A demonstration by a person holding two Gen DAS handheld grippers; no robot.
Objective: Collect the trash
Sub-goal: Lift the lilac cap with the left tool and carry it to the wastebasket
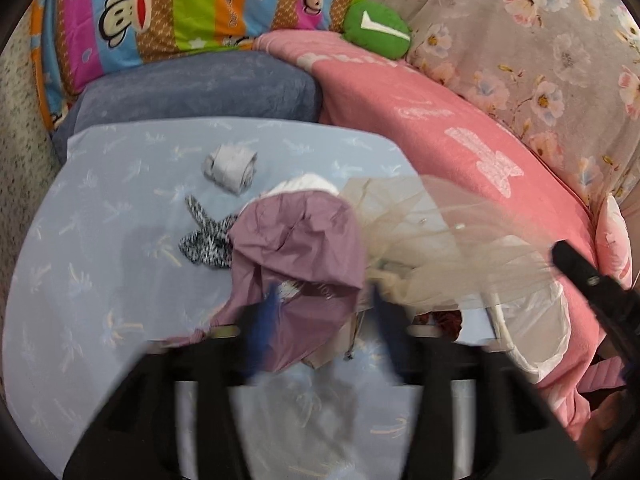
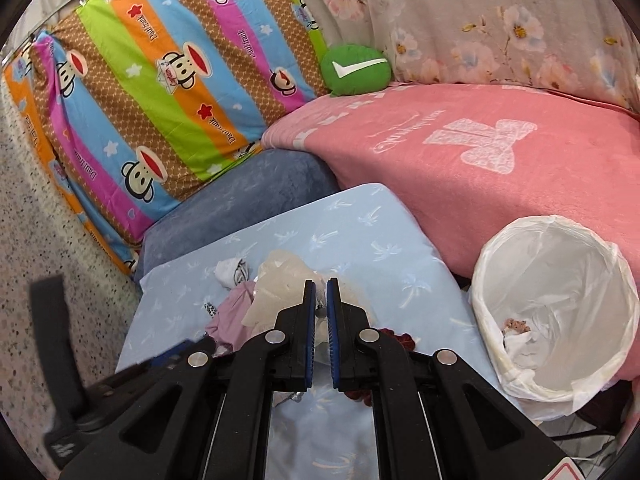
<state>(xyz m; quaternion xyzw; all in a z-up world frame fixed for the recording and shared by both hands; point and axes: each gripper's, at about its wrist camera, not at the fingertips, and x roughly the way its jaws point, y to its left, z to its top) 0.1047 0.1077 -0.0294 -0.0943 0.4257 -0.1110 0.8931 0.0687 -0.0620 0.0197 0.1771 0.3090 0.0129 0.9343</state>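
A heap of trash lies on the light blue sheet [image 1: 100,208]: a mauve wrapper [image 1: 304,240], a clear beige plastic bag [image 1: 432,236], a crumpled grey paper [image 1: 230,166] and a black-and-white speckled scrap [image 1: 204,236]. My left gripper [image 1: 324,320] is blurred, its jaws apart around the lower edge of the mauve wrapper. My right gripper [image 2: 321,312] has its blue pads nearly together over the beige bag [image 2: 276,280], with a thin piece of plastic between them. The white-lined bin [image 2: 556,312] stands at the right and holds a little trash.
A pink blanket [image 2: 460,152] and a floral quilt [image 2: 500,20] lie behind. A striped monkey-print pillow [image 2: 160,92], a blue-grey cushion [image 2: 240,196] and a green check-mark cushion [image 2: 356,68] sit at the back. Speckled floor [image 2: 48,220] is at the left.
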